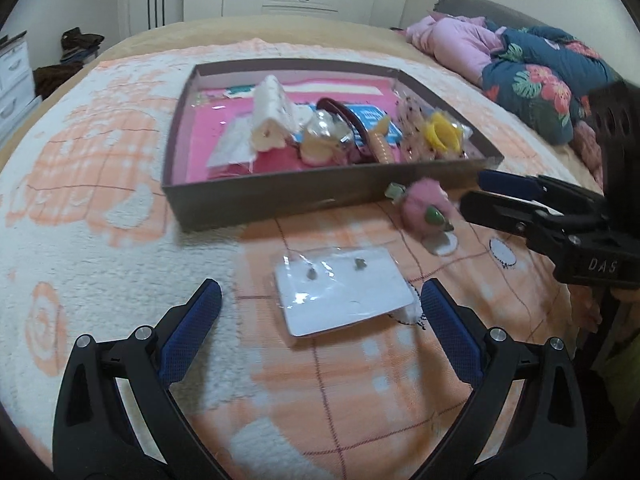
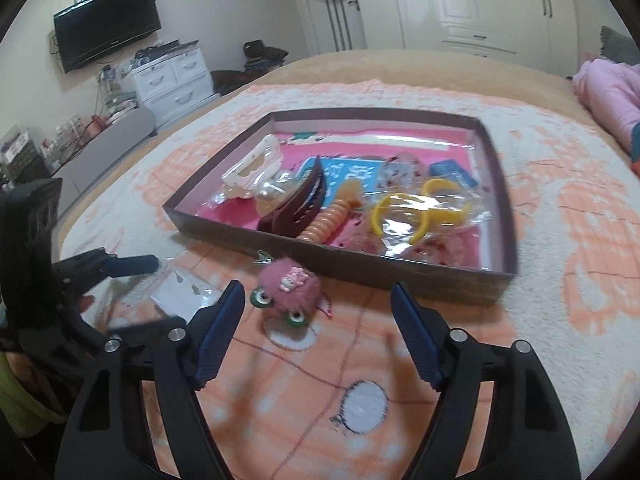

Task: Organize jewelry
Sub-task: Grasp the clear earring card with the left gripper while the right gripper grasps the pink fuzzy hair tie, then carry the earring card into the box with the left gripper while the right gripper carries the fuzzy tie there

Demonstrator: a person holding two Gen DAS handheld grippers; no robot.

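Both tongs gape empty above the bed: left tongs straddle the earring card, right tongs face the pink pompom clip beside the box, likely for boxing.

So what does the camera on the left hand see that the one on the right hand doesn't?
Only the left camera shows the flowered blue bedding heaped at the bed's far side.

Only the right camera shows the wall television, the white drawer unit below it and the yellow hair clip's full curve.

Both show the shallow box of hair accessories, the pink pompom clip in front of it, the earring card in its clear sleeve, and both pairs of open fingers: left gripper, right gripper.
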